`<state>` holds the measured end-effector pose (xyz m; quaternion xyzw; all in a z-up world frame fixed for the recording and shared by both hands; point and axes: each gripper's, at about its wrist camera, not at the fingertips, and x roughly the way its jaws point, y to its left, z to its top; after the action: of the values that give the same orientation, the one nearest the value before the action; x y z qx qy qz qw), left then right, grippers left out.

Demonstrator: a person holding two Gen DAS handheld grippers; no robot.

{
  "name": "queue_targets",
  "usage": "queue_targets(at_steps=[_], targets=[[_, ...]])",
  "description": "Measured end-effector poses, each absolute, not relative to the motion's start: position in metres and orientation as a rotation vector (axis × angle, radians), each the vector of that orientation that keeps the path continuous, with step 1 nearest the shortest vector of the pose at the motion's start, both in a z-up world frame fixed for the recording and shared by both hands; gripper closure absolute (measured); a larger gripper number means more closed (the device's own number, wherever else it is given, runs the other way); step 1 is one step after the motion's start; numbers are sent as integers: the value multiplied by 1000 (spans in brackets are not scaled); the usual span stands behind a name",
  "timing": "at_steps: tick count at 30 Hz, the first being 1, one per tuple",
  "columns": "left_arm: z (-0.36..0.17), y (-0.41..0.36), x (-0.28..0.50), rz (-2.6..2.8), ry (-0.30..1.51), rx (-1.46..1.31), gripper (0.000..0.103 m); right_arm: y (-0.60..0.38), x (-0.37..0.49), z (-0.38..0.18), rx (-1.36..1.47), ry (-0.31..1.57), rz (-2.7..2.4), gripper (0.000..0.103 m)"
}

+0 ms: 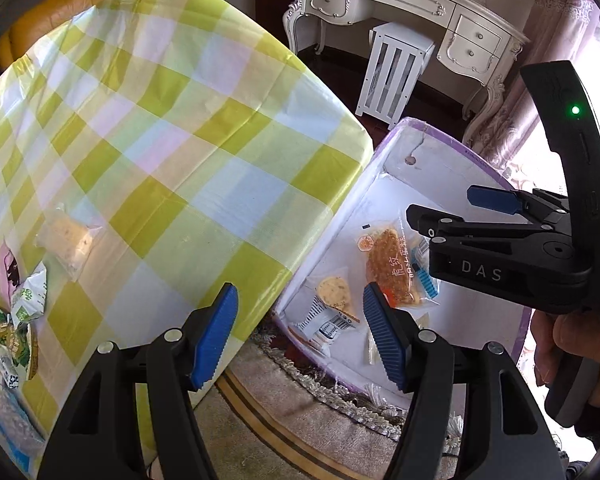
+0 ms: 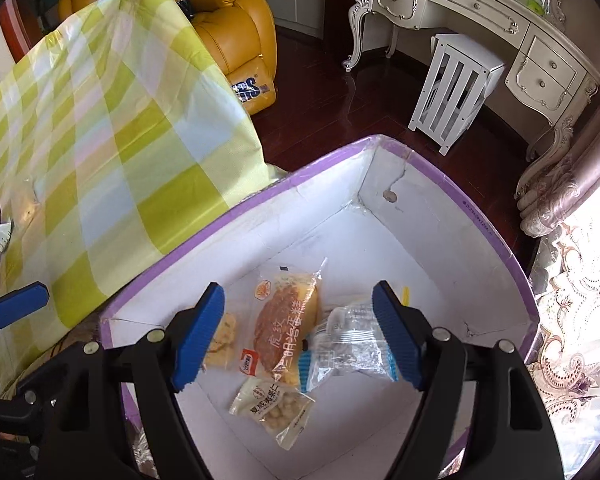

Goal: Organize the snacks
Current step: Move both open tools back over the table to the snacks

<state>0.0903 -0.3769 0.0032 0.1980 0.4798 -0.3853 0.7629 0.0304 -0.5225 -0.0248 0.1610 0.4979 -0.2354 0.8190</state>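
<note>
box: white cardboard box [image 2: 440, 248] with a purple rim sits on the floor just beside the table, lower than the tabletop, and it's clearly the drop spot for the snacks
already in the box: a cake in a clear wrapper [image 2: 286, 328] in the middle, a clear packet with blue ends [image 2: 348, 350] touching its right side, a bag of round nuts [image 2: 272, 404] nearer the camera, and a pale biscuit pack [image 2: 220, 342] partly hidden behind a finger, so roughly four things are sorted
still on the table: the checked tablecloth [image 1: 172, 128] has a wrapped pale biscuit [image 1: 66, 242] lying on its own, plus a little heap of green and white packets [image 1: 18, 320] at the left edge, and more wrappers lower down that I can't make out
left gripper: left gripper [image 1: 300, 334] hangs over the gap between table corner and box, jaws about halfway apart, nothing between them
right gripper: right gripper [image 2: 300, 336] sits right above the box contents, jaws wide, pads not touching anything, so it looks empty to me
progress: I'd say about halfway, maybe a bit less
left to do: go back to the table for the lone biscuit, then the heap
</note>
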Motion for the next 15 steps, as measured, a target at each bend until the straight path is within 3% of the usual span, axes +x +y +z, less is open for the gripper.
queue_targets(at_steps=[15], targets=[[27,-297,134,-653,980,292,39,-461,64,9,300,1001,-370,26]])
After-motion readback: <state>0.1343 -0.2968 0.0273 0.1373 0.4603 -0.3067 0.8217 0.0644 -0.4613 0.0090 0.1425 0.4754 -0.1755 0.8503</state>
